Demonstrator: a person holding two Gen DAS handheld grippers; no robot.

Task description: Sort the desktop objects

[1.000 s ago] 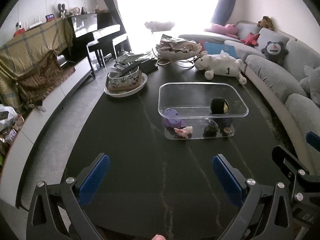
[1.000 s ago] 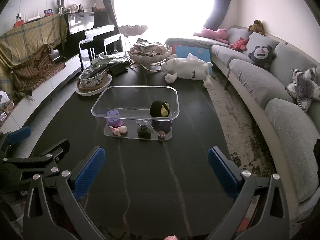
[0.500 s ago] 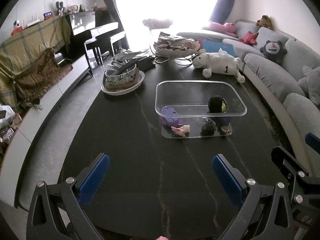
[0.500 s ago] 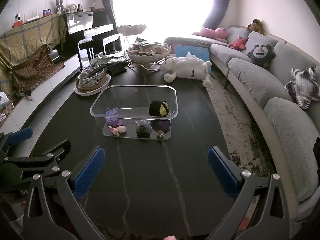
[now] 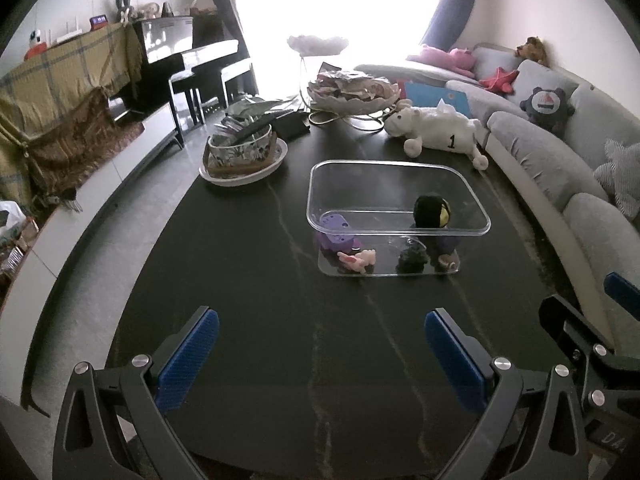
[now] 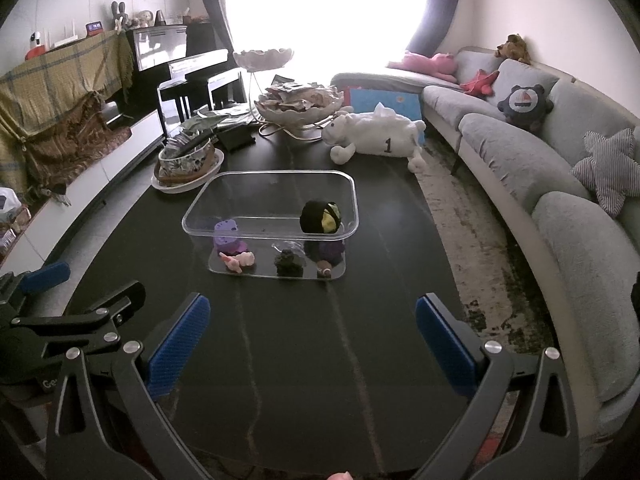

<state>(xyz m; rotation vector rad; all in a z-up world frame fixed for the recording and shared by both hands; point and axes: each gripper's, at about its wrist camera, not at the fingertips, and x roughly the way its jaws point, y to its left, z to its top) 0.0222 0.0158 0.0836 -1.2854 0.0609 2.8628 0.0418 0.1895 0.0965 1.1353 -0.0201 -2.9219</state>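
Note:
A clear plastic bin (image 5: 400,167) (image 6: 280,176) stands mid-table on the dark marble table (image 5: 260,300). Inside lie a purple toy (image 5: 338,234) (image 6: 228,238), a pink figure (image 5: 358,260) (image 6: 238,260), a dark lump (image 5: 412,258) (image 6: 288,260), and a black-and-yellow ball (image 5: 432,210) (image 6: 320,216) on a dark purple item. My left gripper (image 5: 322,354) hovers open over the near table edge, holding nothing. Beside it my right gripper (image 6: 312,344) is open and empty too. Both are well short of the bin.
A floral bowl on a white plate (image 5: 244,152) sits back left. A white plush sheep (image 5: 436,130) and a wire-stand dish of packets (image 5: 352,90) lie at the far end. A grey sofa (image 6: 540,160) curves along the right; a piano (image 5: 180,60) stands far left.
Both grippers have drifted slightly, so the bin sits a little further left in each view. Neither has opened, shut or taken hold of anything.

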